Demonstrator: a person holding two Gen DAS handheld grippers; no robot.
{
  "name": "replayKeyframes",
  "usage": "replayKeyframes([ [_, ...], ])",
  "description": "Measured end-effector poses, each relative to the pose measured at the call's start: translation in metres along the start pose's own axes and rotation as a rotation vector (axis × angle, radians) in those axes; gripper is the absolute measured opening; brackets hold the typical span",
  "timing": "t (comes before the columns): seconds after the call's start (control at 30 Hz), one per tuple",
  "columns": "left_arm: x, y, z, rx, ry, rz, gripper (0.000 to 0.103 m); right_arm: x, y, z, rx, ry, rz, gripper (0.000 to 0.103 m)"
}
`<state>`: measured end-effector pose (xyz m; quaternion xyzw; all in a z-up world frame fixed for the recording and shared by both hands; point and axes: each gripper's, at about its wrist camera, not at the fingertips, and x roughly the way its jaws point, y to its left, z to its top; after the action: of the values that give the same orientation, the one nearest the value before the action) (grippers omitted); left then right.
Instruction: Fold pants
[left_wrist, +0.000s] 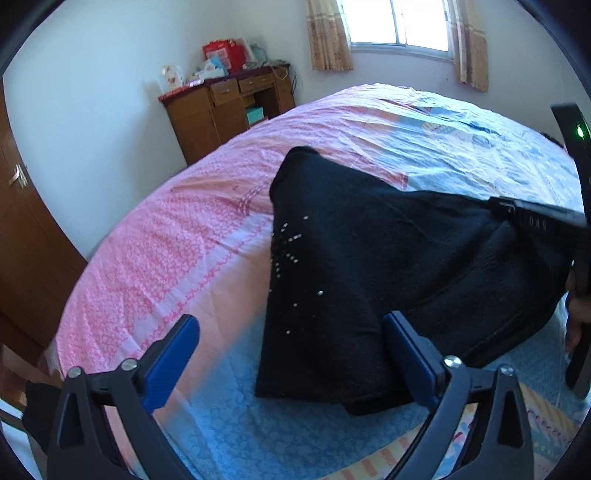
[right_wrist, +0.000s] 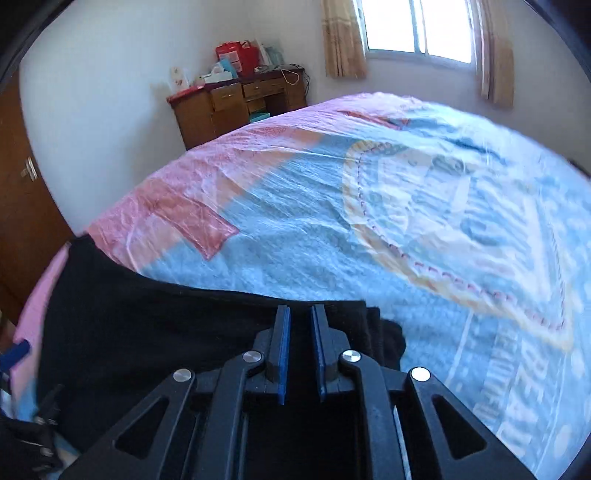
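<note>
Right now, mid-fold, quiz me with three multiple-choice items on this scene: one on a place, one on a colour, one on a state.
1. Where do the pants lie?
A. on the bed
B. on the wooden desk
C. on the floor

2. What colour are the pants?
A. white
B. black
C. red

3. How do the left tongs stand?
A. shut on the pants
B. shut on nothing
C. open

Answers:
1. A, the fabric spreads over the pink and blue bedcover.
2. B, the cloth is black, with small shiny studs.
3. C, the blue pads stand wide apart, with fabric between them but not pressed.
</note>
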<state>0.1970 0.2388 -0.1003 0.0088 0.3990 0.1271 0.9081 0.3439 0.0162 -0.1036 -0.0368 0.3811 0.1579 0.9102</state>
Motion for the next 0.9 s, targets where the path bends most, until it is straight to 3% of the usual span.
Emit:
replayKeyframes([
  [0.1, -0.001, 0.011, 0.003, -0.053, 0.009, -0.06, 0.103, -0.003, 0.009, -0.001, -0.04, -0.016, -0.044, 0.013],
  [0.2, -0.018, 0.024, 0.013, -0.1, -0.043, -0.065, 0.097, -0.021, -0.007, -0.007, 0.012, -0.054, -0.002, 0.014],
  [0.3, -0.035, 0.022, 0.039, -0.061, -0.142, -0.04, 0.097, -0.059, -0.011, -0.019, 0.07, -0.16, 0.087, 0.014],
  [0.43, -0.029, -0.006, 0.08, 0.009, -0.193, -0.048, 0.097, -0.077, 0.009, -0.033, 0.034, -0.15, 0.122, 0.014],
  [0.6, 0.024, -0.035, 0.086, 0.057, -0.065, -0.059, 0.094, -0.075, 0.014, -0.055, 0.111, -0.042, 0.178, 0.014],
  [0.7, 0.051, -0.039, 0.075, 0.074, 0.013, -0.034, 0.096, -0.077, 0.014, -0.066, 0.115, -0.04, 0.184, 0.014],
  [0.8, 0.061, -0.024, 0.072, -0.022, 0.064, -0.088, 0.102, -0.074, 0.013, -0.073, 0.11, -0.038, 0.185, 0.014],
  [0.9, 0.062, -0.019, 0.073, -0.054, 0.086, -0.09, 0.103, -0.074, 0.015, -0.077, 0.118, -0.049, 0.175, 0.014],
])
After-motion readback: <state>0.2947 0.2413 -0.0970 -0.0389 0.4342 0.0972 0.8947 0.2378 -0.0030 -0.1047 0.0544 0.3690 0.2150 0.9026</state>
